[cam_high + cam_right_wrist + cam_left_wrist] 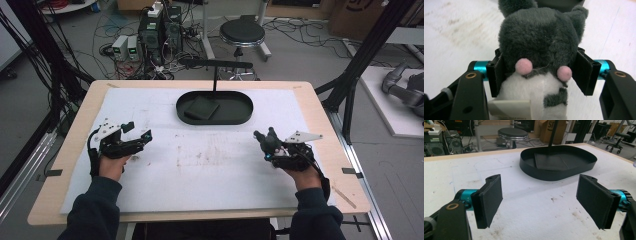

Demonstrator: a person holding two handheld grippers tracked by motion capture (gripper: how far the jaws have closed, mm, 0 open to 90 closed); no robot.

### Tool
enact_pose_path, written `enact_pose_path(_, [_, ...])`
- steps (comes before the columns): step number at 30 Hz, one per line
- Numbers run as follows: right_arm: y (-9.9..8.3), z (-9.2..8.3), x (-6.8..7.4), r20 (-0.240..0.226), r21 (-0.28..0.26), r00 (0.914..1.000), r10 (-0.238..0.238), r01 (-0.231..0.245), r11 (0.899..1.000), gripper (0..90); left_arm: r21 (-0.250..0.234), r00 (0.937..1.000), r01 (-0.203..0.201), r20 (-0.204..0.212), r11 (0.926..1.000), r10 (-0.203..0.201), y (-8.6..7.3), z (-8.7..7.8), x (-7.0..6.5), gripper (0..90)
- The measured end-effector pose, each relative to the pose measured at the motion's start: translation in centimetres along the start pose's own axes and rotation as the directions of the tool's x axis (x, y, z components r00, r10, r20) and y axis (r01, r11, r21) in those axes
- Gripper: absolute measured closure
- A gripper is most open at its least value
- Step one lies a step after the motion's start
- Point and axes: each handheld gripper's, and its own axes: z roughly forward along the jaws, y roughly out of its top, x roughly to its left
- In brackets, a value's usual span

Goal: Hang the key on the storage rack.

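1. Near the black tray (215, 108), toward its right, the right gripper (271, 142) squeezes the soft toy cat (539, 47).
2. The fluffy cat could slip out.
3. The left gripper (539, 202) is wide open and empty.

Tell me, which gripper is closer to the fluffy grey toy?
Right. The right gripper is clamped on the grey plush toy; the left gripper is open, far across the table.

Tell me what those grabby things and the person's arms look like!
Each tool is black. The left tool and the right tool each carry a grey three-cornered plate on top and a black cable. The flat black pads are rectangular, mounted on shiny turquoise metal posts, with brass-ringed screw holes in the black arms. The person wears dark navy sleeves.
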Motion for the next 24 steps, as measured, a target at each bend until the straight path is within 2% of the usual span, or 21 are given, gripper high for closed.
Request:
enact_pose_path(6, [3.5,0.2,-1.1,0.002,-0.066,0.9996,-0.03,0.03,0.997,36.1,-0.002,1.0,-0.005,0.002,1.0,0.005,-0.1,0.0,0.2,21.0])
enact_pose_path(10, [6.2,0.4,-1.8,0.02,-0.101,0.9987,-0.047,0.049,0.994,36.2,-0.007,1.0,0.0,0.003,1.0,0.0,-0.1,0.0,0.3,21.0])
enact_pose_path(15, [9.5,1.0,-2.5,0.027,-0.148,0.9987,-0.044,0.048,0.988,36.1,-0.009,1.0,0.001,0.004,1.0,-0.001,-0.1,0.0,0.3,21.0])
enact_pose_path(24, [14.1,2.5,-3.9,0.072,-0.157,0.9964,-0.045,0.056,0.986,36.2,-0.01,1.0,0.006,0.007,0.9999,-0.006,-0.2,-0.1,0.5,21.0])
